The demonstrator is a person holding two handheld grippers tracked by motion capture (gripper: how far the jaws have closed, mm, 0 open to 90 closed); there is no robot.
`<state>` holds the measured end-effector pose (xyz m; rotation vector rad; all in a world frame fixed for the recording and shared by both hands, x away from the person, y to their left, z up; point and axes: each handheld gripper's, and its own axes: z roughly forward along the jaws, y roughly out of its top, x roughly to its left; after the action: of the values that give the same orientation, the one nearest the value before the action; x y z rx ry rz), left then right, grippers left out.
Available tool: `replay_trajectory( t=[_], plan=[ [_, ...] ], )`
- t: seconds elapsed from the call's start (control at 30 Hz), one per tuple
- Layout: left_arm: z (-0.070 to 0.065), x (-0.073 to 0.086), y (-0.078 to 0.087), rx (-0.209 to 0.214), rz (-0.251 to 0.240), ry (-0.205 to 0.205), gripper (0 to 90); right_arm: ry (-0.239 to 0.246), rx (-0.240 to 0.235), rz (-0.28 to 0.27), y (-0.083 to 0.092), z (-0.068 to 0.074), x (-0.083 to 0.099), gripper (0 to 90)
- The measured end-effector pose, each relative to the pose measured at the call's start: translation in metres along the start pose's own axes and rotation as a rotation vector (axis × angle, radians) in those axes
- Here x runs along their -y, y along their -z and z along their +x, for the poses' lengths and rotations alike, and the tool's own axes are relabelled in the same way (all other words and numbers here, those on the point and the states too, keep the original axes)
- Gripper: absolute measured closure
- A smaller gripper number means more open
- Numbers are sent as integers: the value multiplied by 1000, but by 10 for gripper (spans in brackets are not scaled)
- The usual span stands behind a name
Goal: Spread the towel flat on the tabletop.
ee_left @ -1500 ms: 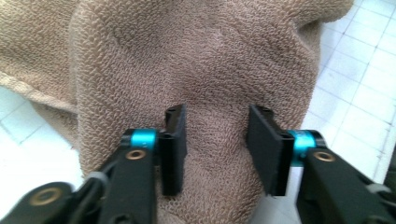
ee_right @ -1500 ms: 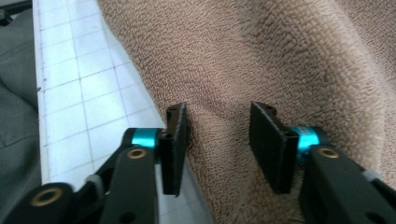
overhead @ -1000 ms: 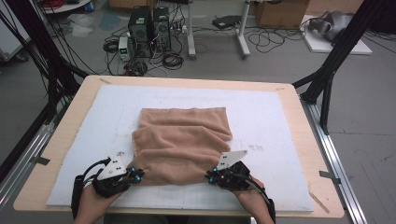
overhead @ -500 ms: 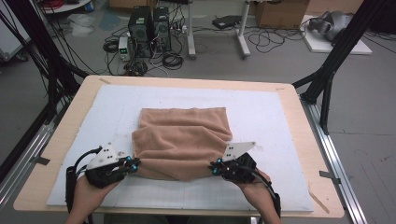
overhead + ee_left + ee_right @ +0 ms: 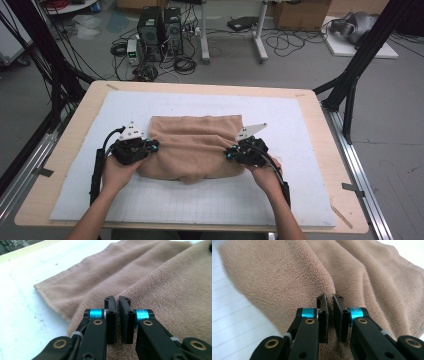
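A tan towel (image 5: 195, 145) lies on the white gridded mat (image 5: 310, 150) in the middle of the table, its near part doubled over towards the far side. My left gripper (image 5: 153, 146) is at the towel's left edge and my right gripper (image 5: 228, 153) at its right edge, each held by a hand. In the left gripper view the left gripper (image 5: 117, 300) is shut on a raised fold of the towel (image 5: 170, 290). The right gripper (image 5: 330, 298) pinches a bunched fold of the towel (image 5: 287, 280) in the right gripper view.
The mat covers most of a wooden table (image 5: 65, 155) with metal rails along its sides. Black frame poles (image 5: 360, 55) rise at the far left and right corners. Computer cases (image 5: 160, 30) and cables lie on the floor beyond the far edge.
Both hands have moved away from the person, carrying the towel's near edge over the rest of it. The towel now looks shorter front to back. Both grippers stay shut.
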<state>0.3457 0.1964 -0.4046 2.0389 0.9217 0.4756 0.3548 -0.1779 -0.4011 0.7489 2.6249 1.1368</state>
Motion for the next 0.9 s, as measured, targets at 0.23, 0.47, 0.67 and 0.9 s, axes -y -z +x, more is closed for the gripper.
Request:
replay_trajectory(
  t=[0.23, 0.47, 0.67, 0.9],
  plan=[
    [6, 2, -12, 2, 32, 16, 830, -33, -3, 12, -15, -9, 2, 788],
    [1, 0, 10, 17, 12, -14, 699, -38, -4, -40, 4, -1, 0, 647],
    [-2, 2, 37, 21, -17, -45, 605, -7, 9, -90, 24, 12, 2, 595],
    [-11, 16, 63, 56, -59, -47, 567, 13, 20, -139, 48, 28, 12, 579]
  ],
)
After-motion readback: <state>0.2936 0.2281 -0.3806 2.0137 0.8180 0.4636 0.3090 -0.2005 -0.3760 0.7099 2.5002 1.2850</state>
